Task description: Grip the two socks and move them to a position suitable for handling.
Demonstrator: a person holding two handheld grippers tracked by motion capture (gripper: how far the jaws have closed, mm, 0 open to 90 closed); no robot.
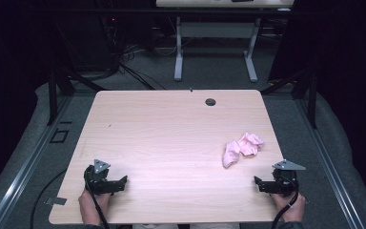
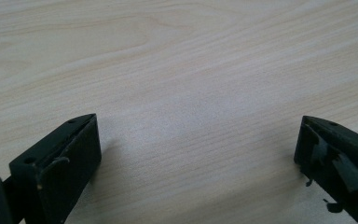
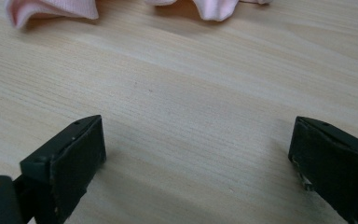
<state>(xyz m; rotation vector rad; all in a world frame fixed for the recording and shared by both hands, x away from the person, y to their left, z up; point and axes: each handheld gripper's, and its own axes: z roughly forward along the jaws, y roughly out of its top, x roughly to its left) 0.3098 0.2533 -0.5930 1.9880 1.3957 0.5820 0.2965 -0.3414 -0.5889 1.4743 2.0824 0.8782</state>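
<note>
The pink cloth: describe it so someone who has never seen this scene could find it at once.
Start at the light wooden table and go to its right half, toward the near edge. The pink cloth lies crumpled there, just beyond the right gripper. It is the only soft, coloured thing on the bare wood.

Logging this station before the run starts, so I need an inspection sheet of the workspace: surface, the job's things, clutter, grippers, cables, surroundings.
Surface: light wooden table, with a round grommet hole near the far edge.
Job's things: crumpled pink cloth on the right half, ahead of the right gripper.
Clutter: nothing seen.
Grippers: left gripper and right gripper both open, at the near edge, nothing between the jaws.
Cables: black cable trailing from each gripper.
Surroundings: grey carpet, another desk beyond, dark curtains.
</note>
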